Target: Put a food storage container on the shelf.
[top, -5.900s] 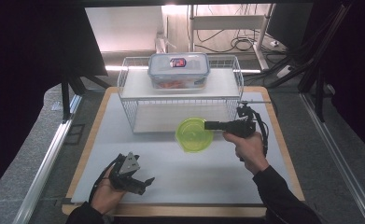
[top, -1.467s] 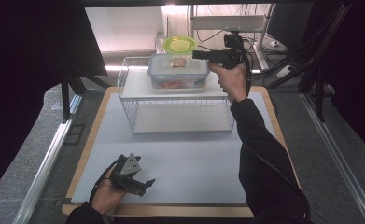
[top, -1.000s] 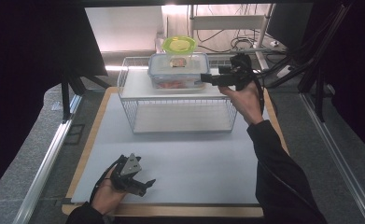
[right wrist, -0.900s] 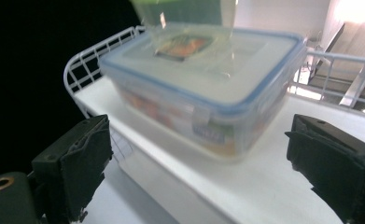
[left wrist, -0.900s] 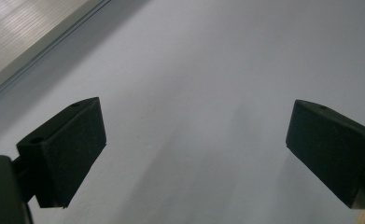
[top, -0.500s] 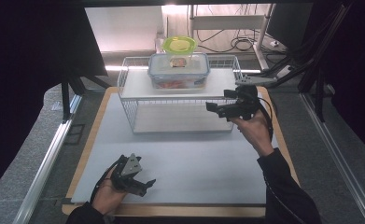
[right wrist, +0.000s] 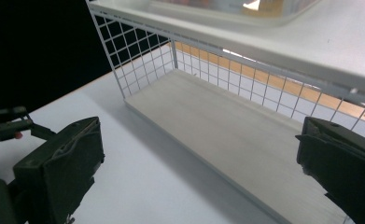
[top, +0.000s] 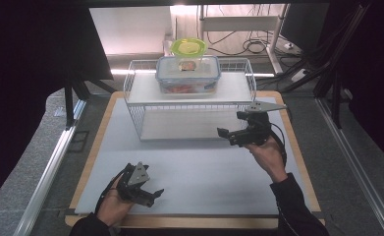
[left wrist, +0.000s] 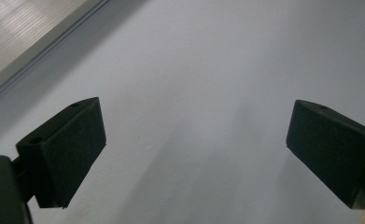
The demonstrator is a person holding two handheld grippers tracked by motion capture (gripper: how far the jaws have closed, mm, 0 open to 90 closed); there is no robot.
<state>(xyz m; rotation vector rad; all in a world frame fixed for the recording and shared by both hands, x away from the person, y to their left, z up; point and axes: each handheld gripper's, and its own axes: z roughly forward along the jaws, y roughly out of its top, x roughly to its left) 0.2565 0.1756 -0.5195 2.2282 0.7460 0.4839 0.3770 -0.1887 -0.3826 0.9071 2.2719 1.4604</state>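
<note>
On the wire rack (top: 135,86), a green bowl (top: 188,47) tops the food-filled clear box (top: 187,76); both grippers' fingers spread wide, empty.

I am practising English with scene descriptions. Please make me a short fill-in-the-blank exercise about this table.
1. The green lid lies on top of the clear ____, on the white wire rack.
2. The jaws of the right hand-held gripper stand ____, with nothing between them.
3. The left hand-held gripper rests on the ____ mat.

Missing words: container; open; white
</note>
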